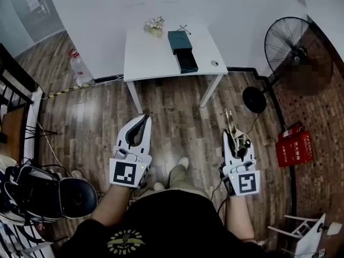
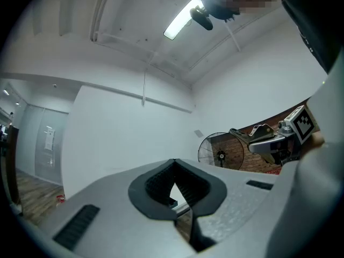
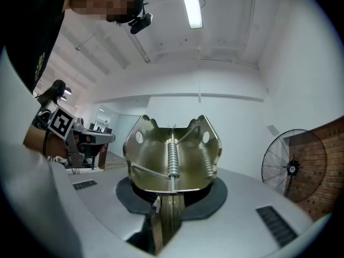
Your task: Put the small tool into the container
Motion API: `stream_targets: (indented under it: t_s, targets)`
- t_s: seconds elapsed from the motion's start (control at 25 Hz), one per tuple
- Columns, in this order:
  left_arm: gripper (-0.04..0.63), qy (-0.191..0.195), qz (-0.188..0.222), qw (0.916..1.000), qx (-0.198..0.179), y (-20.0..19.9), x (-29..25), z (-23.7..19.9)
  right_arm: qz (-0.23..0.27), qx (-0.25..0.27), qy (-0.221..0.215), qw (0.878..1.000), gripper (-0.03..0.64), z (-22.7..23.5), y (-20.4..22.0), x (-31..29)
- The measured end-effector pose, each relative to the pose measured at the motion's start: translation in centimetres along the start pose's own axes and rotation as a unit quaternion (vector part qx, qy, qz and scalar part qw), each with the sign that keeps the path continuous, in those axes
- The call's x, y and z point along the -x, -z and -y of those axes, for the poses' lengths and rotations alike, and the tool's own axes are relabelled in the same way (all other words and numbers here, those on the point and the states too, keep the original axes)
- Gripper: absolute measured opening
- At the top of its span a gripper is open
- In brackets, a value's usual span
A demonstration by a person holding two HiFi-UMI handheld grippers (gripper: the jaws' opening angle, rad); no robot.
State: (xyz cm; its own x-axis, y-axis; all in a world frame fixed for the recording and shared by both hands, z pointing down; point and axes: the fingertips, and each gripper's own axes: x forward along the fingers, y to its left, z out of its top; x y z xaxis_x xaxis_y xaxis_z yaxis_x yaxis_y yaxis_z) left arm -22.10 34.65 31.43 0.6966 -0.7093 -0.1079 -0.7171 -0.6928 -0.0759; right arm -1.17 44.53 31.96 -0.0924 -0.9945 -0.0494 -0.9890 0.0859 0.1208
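Observation:
A small metal spring clamp (image 1: 231,123) sticks up out of my right gripper (image 1: 235,140), whose jaws are shut on its handles. In the right gripper view the clamp (image 3: 172,155) fills the middle, its coil spring facing the camera above the dark pads (image 3: 207,200). A dark teal box (image 1: 181,50) with its drawer pulled out lies on the white table (image 1: 145,58) far ahead of both grippers. My left gripper (image 1: 143,121) hangs at the left, shut with nothing in it; its pads (image 2: 156,190) meet at the tip.
On the table are a small flower bunch (image 1: 155,26) and a small round object (image 1: 214,63). A standing fan (image 1: 293,47) and a red fire-extinguisher box (image 1: 294,147) are at the right. A water bottle (image 1: 80,69) stands by the wall at the left, and a black chair (image 1: 59,196) is near my left side.

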Motion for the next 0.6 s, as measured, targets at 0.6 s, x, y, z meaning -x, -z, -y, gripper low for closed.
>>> stream_targets:
  t_s: [0.6]
  targets:
    - [0.006, -0.021, -0.023, 0.9993, 0.02, 4.5, -7.7, -2.3, -0.014, -0.025, -0.033, 0.999, 0.077, 5.1, 3.7, -8.8]
